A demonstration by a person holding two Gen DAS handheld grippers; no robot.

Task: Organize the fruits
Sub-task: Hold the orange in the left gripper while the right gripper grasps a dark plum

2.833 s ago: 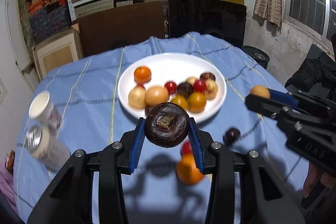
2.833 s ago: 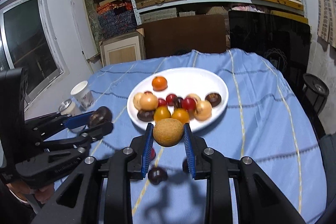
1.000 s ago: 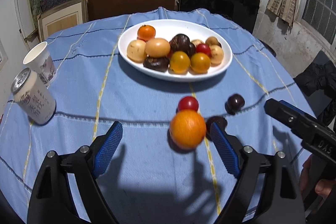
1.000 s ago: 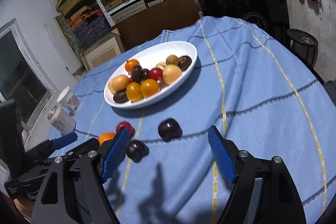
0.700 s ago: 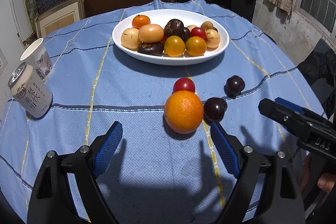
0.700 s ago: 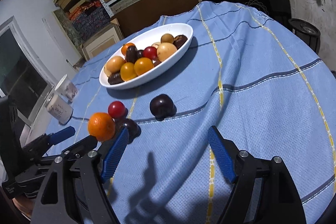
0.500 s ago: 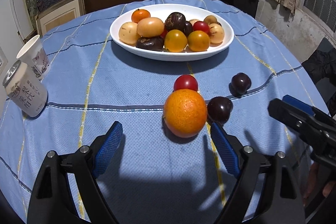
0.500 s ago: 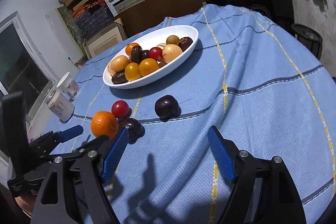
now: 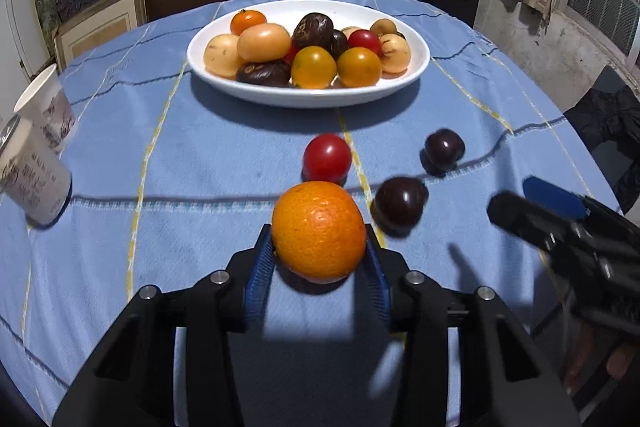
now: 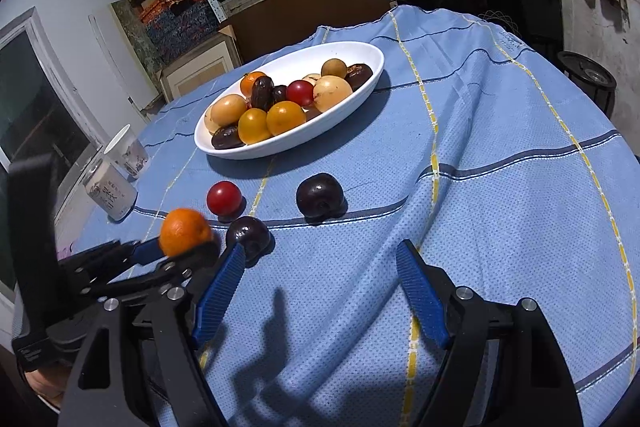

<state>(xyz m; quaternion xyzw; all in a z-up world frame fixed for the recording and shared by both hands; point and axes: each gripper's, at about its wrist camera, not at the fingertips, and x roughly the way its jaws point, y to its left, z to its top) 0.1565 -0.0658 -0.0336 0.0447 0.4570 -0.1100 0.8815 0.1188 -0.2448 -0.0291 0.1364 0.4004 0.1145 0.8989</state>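
Most fruit already sits in the white bowl [image 9: 308,99] on the counter [image 9: 200,155]. Four pieces are left outside it: an orange [image 9: 319,231], a red tomato [image 9: 327,157] and two dark plums [image 9: 400,203]. The left gripper [image 9: 318,267] is closing on the orange, pads touching its sides. The right gripper [image 10: 320,291] hangs open and empty near the plums.

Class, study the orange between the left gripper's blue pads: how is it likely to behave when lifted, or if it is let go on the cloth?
The orange is round, so if released it would probably roll on the tablecloth. Its dimpled skin should grip the left gripper's ribbed pads, whose jaws are closing around it. It looks firm, unlikely to squash.
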